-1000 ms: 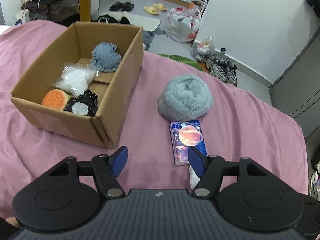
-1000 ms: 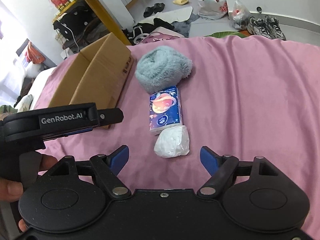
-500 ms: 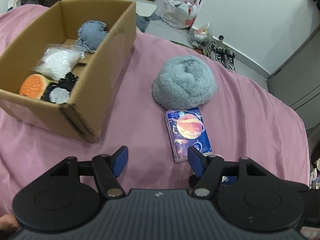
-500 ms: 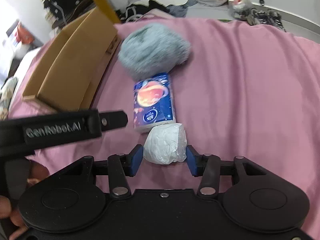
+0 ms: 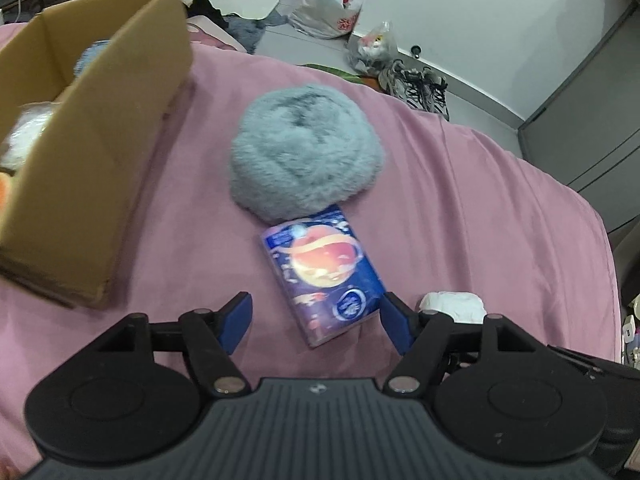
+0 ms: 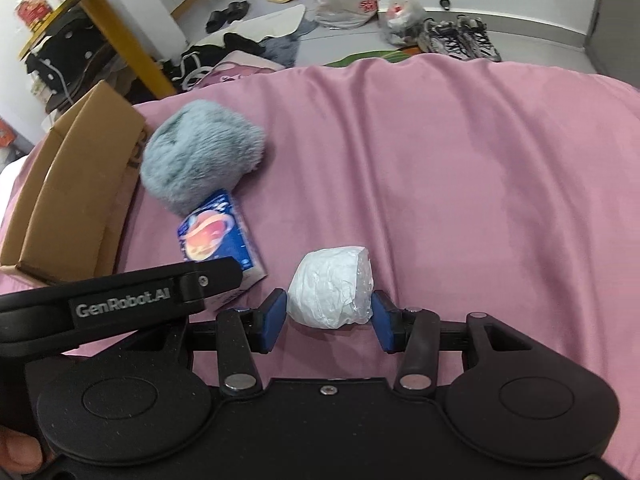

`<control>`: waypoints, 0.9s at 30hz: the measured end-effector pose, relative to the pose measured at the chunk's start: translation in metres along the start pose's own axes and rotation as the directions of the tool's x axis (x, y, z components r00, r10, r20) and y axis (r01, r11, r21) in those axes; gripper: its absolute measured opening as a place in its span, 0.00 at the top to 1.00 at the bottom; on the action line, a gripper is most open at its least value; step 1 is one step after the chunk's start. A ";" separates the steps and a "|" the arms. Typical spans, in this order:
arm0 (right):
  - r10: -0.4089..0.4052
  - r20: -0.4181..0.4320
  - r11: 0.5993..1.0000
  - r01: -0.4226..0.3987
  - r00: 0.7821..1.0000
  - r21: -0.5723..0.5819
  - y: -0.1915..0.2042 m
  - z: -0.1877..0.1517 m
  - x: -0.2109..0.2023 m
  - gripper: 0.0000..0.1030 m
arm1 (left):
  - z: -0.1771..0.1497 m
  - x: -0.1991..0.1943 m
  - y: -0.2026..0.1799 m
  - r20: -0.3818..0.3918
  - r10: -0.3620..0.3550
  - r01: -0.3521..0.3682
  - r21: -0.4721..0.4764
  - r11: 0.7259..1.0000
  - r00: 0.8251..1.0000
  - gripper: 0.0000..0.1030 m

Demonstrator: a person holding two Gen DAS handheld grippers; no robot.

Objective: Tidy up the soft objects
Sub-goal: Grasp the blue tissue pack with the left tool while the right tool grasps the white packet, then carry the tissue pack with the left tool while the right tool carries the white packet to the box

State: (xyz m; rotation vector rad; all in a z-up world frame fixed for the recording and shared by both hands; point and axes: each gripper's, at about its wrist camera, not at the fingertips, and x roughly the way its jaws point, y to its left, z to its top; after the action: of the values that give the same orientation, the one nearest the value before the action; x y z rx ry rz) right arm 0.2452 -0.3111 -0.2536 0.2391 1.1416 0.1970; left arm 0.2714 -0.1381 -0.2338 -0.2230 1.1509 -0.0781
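I am steering two handheld grippers over a bed covered in a pink sheet [image 6: 460,184], sorting soft things into a cardboard box [image 5: 100,152].

My right gripper [image 6: 329,322] is closing its blue fingers around a white crinkly bundle [image 6: 332,286], which is lying on the sheet just ahead of the tool. The fingers are pressing against both sides of the bundle, so I judge the grip is made, though the bundle is not yet lifted clear.

My left gripper [image 5: 316,322] is hovering low with its fingers spread wide apart, holding nothing. A blue tissue pack [image 5: 324,272] printed with an orange planet is lying between and just beyond those fingers, at 12 o'clock. Touching the far end of the pack is a fluffy grey ball [image 5: 306,156].

The box is sitting at 10 o'clock from the left gripper, open at the top. Only a corner of its inside is showing: something pale [image 5: 24,132], something blue-grey [image 5: 90,54] and a sliver of orange [image 5: 6,196], all too blurred to name.

I judge the step in hand is picking up the white bundle. The next move calls for raising it, carrying it left over the pack and past the ball, and clearing the box's near wall before letting go. The left fingers are well placed for taking the pack.
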 end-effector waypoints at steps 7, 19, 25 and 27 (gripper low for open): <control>-0.002 -0.004 1.000 0.002 1.000 0.004 -0.003 0.001 0.005 0.56 | -0.002 0.014 -0.006 -0.002 0.009 -0.009 -0.007 1.000 1.000 0.30; 0.028 0.024 1.000 -0.028 0.999 0.007 -0.003 -0.004 -0.007 0.56 | -0.001 -0.007 -0.010 0.024 -0.001 0.000 0.032 0.999 1.000 0.56; 0.035 0.048 0.999 -0.036 0.998 0.017 0.003 -0.005 -0.017 0.56 | -0.001 -0.027 -0.006 0.046 -0.015 0.012 0.054 0.998 0.999 0.58; 0.035 0.066 0.999 -0.036 0.997 0.021 0.004 -0.008 -0.023 0.56 | -0.002 -0.036 -0.005 0.063 -0.018 0.013 0.066 0.998 0.998 0.59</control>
State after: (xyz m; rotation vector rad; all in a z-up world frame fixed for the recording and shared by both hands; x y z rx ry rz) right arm 0.2286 -0.3132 -0.2352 0.2842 1.0750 0.2064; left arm 0.2556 -0.1366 -0.2015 -0.1749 1.0820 -0.1217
